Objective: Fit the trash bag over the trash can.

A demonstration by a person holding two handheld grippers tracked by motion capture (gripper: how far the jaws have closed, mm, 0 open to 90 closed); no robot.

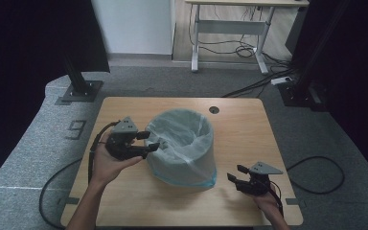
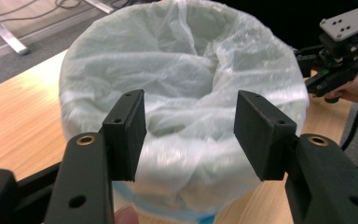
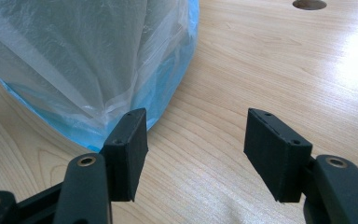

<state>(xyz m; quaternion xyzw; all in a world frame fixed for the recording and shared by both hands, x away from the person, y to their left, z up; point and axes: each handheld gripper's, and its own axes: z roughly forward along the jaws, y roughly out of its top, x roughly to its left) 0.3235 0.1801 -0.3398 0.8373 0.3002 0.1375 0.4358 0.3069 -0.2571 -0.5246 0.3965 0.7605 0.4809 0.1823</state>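
A blue bin (image 1: 184, 148) lined with a thin whitish plastic bag stands in the middle of the wooden table (image 1: 249, 124). My left gripper (image 1: 151, 140) is held at the bin's left rim, jaws open and empty. In the left gripper view its jaws (image 2: 191, 135) frame the bag-covered rim (image 2: 182, 84) without touching it. My right gripper (image 1: 235, 173) hovers low near the table's front right, open, with nothing between its jaws (image 3: 193, 149). The bin's blue base and hanging bag (image 3: 74, 56) lie just beyond its left jaw. The right gripper (image 2: 317, 65) also appears behind the bin in the left gripper view.
A round cable hole (image 1: 214, 109) sits in the tabletop behind the bin. Black stand feet (image 1: 80, 90) flank the table on grey carpet. A desk (image 1: 230, 19) with loose cables stands at the back. A black cable (image 1: 316, 175) loops on the floor at right.
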